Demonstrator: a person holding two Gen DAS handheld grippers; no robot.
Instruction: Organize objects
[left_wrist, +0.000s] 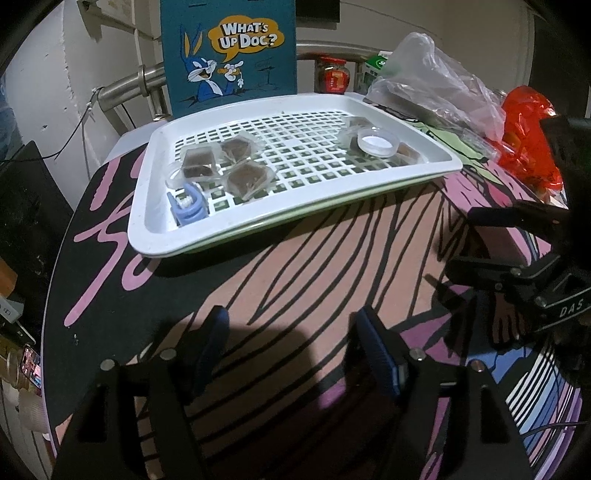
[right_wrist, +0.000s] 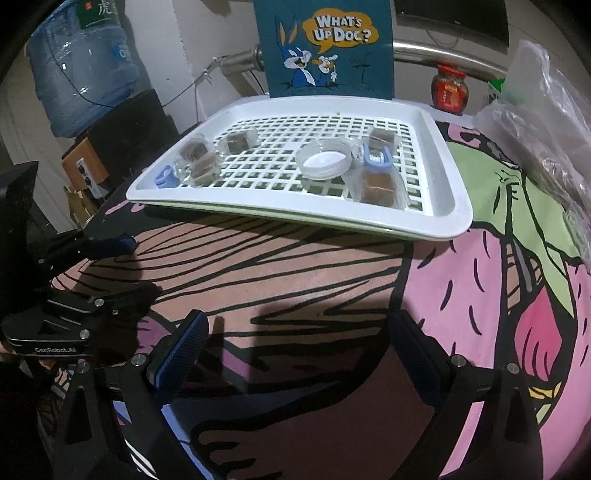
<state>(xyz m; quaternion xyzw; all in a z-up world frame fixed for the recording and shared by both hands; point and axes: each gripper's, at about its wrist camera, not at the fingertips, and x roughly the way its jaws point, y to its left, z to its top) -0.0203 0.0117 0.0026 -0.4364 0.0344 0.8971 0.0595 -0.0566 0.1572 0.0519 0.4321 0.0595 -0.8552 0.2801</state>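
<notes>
A white slotted tray lies on the patterned tablecloth. On its left side lie three clear-wrapped brown snack packs and a blue clip. On its right side are a clear round lid, a second blue clip and more brown packs. My left gripper is open and empty above the cloth, in front of the tray. My right gripper is open and empty, also in front of the tray. Each gripper shows at the edge of the other's view.
A blue Bugs Bunny board stands behind the tray. A red-lidded jar, clear plastic bags and a red bag sit at the right. A water jug stands far left.
</notes>
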